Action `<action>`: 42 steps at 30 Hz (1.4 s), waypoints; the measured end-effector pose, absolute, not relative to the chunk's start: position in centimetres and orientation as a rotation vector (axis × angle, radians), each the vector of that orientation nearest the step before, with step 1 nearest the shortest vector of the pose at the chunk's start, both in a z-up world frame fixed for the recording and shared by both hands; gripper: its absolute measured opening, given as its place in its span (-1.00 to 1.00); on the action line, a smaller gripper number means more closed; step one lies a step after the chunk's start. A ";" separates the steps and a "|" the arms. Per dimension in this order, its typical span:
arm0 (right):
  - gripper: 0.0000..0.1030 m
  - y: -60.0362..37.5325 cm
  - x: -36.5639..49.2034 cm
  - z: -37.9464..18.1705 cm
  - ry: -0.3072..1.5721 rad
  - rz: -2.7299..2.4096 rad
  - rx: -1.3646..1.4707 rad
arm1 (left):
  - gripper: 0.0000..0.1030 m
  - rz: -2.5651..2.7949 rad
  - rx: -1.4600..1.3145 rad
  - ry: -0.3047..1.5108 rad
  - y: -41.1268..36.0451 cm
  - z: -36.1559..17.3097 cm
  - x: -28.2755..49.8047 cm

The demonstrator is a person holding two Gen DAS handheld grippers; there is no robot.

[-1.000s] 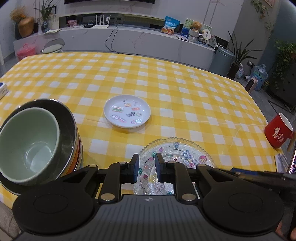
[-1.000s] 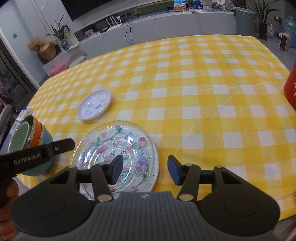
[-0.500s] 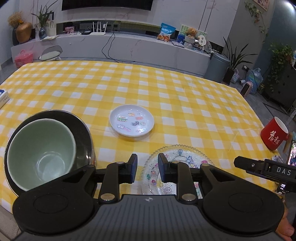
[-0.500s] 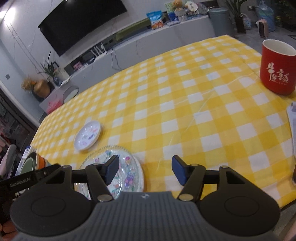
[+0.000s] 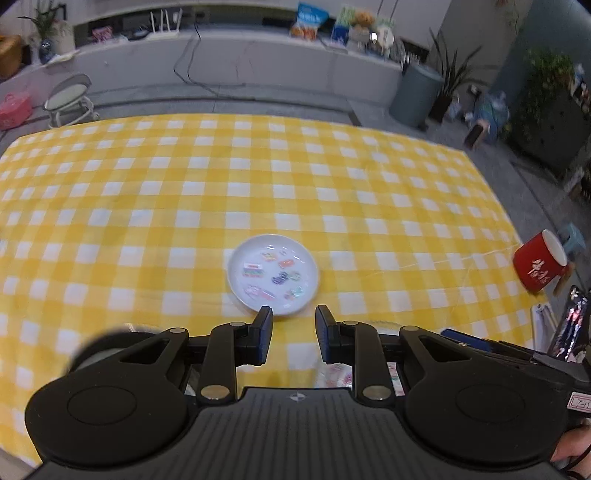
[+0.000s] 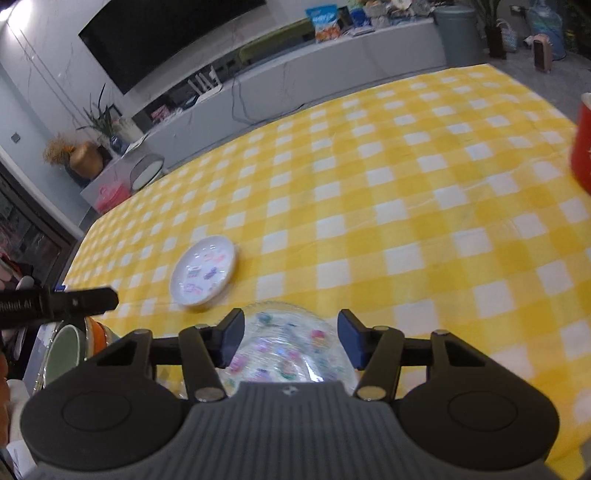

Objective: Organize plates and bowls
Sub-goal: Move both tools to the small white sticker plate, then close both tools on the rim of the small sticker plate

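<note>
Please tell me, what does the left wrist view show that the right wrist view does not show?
Only the left wrist view: the left gripper, open and empty, and the whole red mug. Only the right wrist view: the right gripper, open above the glass plate, the green bowl and the television. Both: the small white plate on the yellow checked tablecloth.

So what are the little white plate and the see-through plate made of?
The small white plate looks like glazed ceramic or melamine: opaque, glossy, with printed pictures. The see-through plate looks like clear glass or plastic: the yellow tablecloth shows through it, and its surface glints.
</note>
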State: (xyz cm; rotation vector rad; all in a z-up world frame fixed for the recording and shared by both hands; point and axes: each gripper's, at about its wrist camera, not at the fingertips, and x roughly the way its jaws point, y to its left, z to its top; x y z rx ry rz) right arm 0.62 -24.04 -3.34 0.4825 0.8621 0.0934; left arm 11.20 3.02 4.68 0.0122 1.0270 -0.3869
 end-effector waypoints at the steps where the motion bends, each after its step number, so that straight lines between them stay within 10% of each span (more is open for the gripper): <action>1: 0.00 -23.6 1.4 -3.4 0.876 0.095 0.484 | -0.45 -0.388 0.035 1.046 3.0 4.6 12.1; 26: -0.57 -19.5 14.2 -7.2 1.064 0.101 0.566 | -0.46 -0.388 0.162 1.321 2.0 -4.0 24.8; 42: -0.99 -20.2 12.3 -6.4 1.031 0.106 0.608 | -0.95 -0.419 0.101 1.294 1.7 -2.2 21.7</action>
